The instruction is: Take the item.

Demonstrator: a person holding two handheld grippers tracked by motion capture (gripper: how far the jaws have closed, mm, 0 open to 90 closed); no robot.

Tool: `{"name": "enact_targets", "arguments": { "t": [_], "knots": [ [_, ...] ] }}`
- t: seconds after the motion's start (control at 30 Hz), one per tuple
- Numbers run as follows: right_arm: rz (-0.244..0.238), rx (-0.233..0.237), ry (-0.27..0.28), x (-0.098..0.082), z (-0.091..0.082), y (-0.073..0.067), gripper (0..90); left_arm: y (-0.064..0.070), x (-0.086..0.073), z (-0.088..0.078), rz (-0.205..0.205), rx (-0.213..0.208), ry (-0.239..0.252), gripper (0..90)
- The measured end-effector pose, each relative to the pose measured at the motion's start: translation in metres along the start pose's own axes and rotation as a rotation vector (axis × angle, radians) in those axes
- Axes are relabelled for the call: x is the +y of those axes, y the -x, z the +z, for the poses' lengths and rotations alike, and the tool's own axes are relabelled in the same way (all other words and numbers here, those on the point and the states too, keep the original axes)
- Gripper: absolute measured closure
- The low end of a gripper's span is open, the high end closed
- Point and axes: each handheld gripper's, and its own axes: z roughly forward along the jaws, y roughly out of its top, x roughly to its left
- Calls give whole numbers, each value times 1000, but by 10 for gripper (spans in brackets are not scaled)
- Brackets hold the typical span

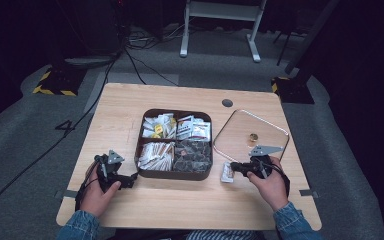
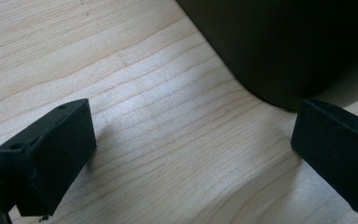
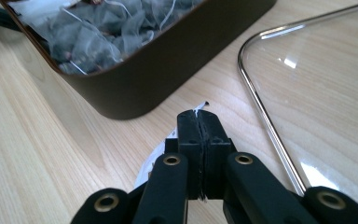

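Observation:
A dark brown four-part tray (image 1: 145, 116) sits mid-table, holding white sachets in the back and front-left parts and grey mesh tea bags (image 1: 192, 155) in the front-right part. My right gripper (image 1: 233, 168) lies by the tray's front right corner, shut on a small white sachet (image 1: 226, 173). In the right gripper view the sachet (image 3: 153, 161) is pinched thin between the closed jaws of the right gripper (image 3: 199, 122), just off the tray wall (image 3: 168, 79). My left gripper (image 1: 131, 180) rests open at the tray's front left corner. Its view shows the left gripper (image 2: 191, 154) over bare wood, tray corner (image 2: 284, 46) ahead.
A clear glass lid (image 1: 237, 131) with a metal rim and gold knob (image 1: 253, 137) lies flat to the right of the tray; its rim (image 3: 265, 121) runs close beside my right gripper. A round grommet (image 1: 227, 103) sits at the table's back. Bare wood lies along the front edge.

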Motion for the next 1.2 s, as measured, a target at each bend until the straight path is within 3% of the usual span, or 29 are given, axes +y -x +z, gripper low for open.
{"name": "enact_targets", "arguments": {
  "t": [0.43, 0.63, 0.73, 0.83, 1.2],
  "knots": [
    [-2, -32, -112, -13, 15, 5, 853, 0, 0, 0, 0, 0, 0, 1],
    [-22, -57, -127, -18, 17, 5, 817, 0, 0, 0, -1, 2, 0, 1],
    [-39, -76, -121, -21, 18, 5, 739, 0, 0, 0, -2, 2, 0, 0],
    [-82, -115, -91, -24, 17, 6, 605, 1, -1, -1, -11, 13, -2, 0],
    [-46, -97, 32, -23, 4, 7, 533, 3, -1, -1, -23, 20, -5, 0]
  ]
}}
